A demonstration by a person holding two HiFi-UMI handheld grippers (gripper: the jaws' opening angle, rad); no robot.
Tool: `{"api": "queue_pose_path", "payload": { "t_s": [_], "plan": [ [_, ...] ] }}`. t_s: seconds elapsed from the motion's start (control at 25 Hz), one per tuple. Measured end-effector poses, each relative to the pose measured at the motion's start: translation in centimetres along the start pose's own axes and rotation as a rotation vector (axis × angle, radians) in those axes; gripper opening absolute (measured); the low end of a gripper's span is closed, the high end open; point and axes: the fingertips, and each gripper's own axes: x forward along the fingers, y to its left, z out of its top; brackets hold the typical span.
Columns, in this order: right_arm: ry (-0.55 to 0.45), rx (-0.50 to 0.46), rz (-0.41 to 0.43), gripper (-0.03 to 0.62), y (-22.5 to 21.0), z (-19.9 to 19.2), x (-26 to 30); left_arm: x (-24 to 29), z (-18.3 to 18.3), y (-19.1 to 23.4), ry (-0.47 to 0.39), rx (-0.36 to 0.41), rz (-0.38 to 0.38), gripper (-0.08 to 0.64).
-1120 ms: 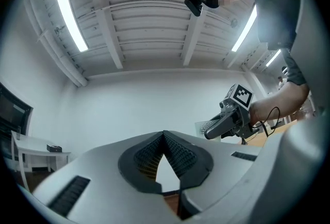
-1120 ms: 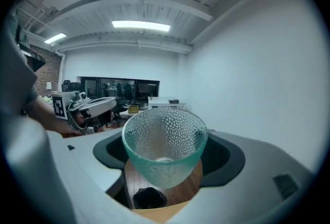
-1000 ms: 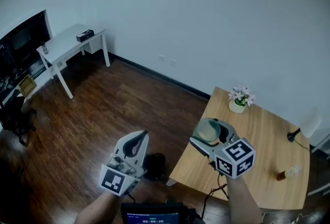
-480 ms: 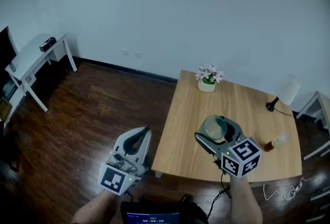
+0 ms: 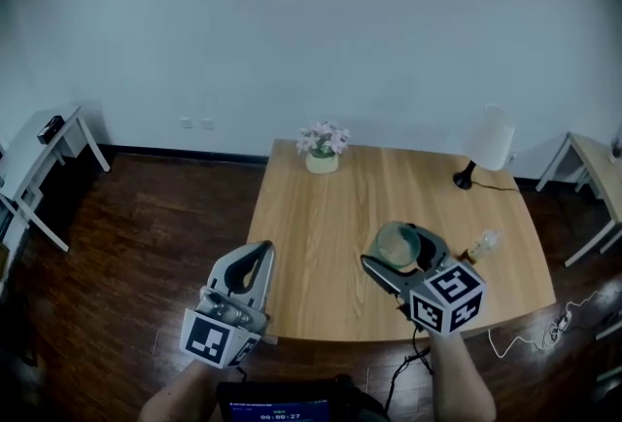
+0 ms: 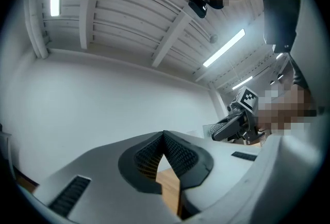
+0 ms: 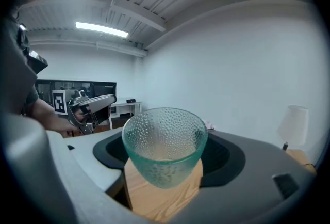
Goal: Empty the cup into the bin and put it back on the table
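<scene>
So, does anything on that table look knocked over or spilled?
Only the small clear bottle, which seems to lie on its side near the table's right edge; it is too small to be sure. The flower pot and lamp stand upright, no spill shows, and the glass cup sits upright in the right gripper.

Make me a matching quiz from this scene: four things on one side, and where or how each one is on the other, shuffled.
1. glass cup
2. flower pot
3. lamp
4. left gripper

A. fingers together, nothing between them
B. near the far right corner of the table
C. near the table's far left corner
D. held in the right gripper

Pairs: 1-D, 2-C, 3-B, 4-A
</scene>
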Motion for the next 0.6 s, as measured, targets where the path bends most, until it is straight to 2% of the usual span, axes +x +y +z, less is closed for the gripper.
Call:
{"api": "queue_pose_path", "payload": {
  "t_s": [0.16, 0.36, 0.6],
  "plan": [
    [0.005, -0.004, -0.005, 0.394, -3.7, -1.8, -2.9, 3.8, -1.1, -4.5, -0.004, -0.017, -0.015, -0.009],
    [0.011, 0.001, 0.034, 0.394, -6.3, -4.4, -4.3, 7.3, -3.4, -8.8, 0.028, -0.053, -0.006, -0.009],
    [0.02, 0.056, 0.048, 0.394, -8.6, -7.2, -4.4, 9.5, -5.5, -11.1, 0.089, -0.066, -0.005, -0.009]
  ]
}}
